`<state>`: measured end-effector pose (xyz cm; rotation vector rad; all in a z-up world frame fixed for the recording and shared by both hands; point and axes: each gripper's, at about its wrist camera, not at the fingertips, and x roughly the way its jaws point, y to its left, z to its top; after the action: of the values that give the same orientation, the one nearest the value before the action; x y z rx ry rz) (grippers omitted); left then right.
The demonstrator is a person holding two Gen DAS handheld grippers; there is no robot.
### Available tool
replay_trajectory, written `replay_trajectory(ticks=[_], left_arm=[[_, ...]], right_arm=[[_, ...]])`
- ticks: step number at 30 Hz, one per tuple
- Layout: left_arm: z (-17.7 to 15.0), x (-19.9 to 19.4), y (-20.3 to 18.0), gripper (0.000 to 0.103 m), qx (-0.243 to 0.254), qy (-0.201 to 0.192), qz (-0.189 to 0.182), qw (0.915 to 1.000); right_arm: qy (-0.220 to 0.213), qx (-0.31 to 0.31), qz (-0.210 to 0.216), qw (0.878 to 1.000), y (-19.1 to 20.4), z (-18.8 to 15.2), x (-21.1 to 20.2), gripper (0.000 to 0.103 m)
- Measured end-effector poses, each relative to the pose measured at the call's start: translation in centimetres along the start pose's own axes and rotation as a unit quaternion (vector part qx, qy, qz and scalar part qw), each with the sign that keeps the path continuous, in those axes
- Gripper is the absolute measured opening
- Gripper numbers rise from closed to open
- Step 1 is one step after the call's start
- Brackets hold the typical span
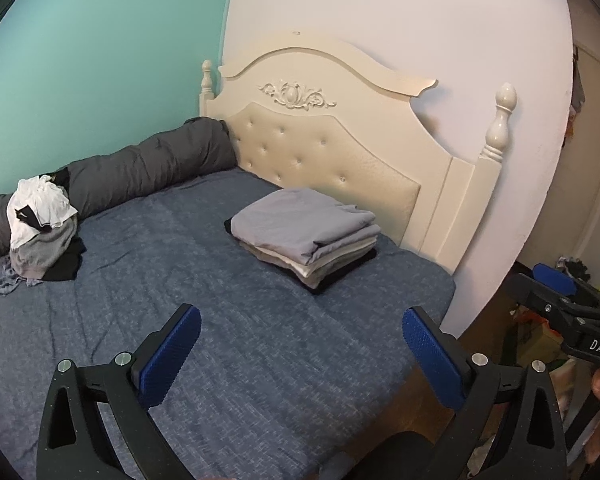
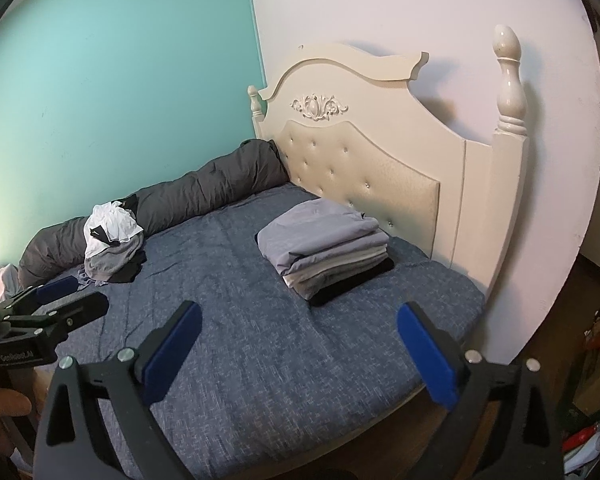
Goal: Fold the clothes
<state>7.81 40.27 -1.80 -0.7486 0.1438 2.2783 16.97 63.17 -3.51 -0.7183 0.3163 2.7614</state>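
A neat stack of folded clothes (image 1: 304,236) (image 2: 324,248), grey on top with cream and black below, lies on the blue bed (image 1: 160,280) (image 2: 240,300) near the headboard. A heap of unfolded clothes (image 1: 44,228) (image 2: 112,240), white over grey and black, sits at the far left against a rolled duvet. My left gripper (image 1: 302,314) hovers over the near part of the bed, open and with nothing between its blue pads. My right gripper (image 2: 299,309) is also open and holds nothing. Each gripper shows at the edge of the other's view, with the right gripper (image 1: 556,288) on the right and the left gripper (image 2: 60,300) on the left.
A dark grey rolled duvet (image 1: 148,160) (image 2: 204,192) runs along the teal wall. The cream tufted headboard (image 1: 328,152) (image 2: 364,172) with posts stands behind the stack. Clutter (image 2: 592,420) lies on the floor to the right of the bed. A person's fingers (image 2: 4,404) grip the handle.
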Motion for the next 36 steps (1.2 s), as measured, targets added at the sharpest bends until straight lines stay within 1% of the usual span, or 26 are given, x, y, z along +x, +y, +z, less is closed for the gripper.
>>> replay_trajectory(ticks=[4, 14, 27, 36], left_arm=[[-0.22, -0.2, -0.11, 0.103, -0.002, 0.002, -0.007, 1.0], [-0.63, -0.5, -0.29, 0.103, -0.003, 0.008, -0.009, 0.9999], [-0.67, -0.99, -0.51, 0.103, 0.0, 0.0, -0.008, 1.0], [-0.63, -0.97, -0.29, 0.103, -0.003, 0.002, -0.007, 1.0]], right_arm=[[0.002, 0.002, 0.001, 1.0, -0.04, -0.22, -0.06, 0.099], [0.001, 0.002, -0.002, 1.0, -0.15, -0.49, -0.3, 0.099], [0.003, 0.001, -0.002, 1.0, -0.28, -0.47, -0.34, 0.1], [0.008, 0.001, 0.001, 1.0, -0.26, -0.55, 0.15, 0.1]])
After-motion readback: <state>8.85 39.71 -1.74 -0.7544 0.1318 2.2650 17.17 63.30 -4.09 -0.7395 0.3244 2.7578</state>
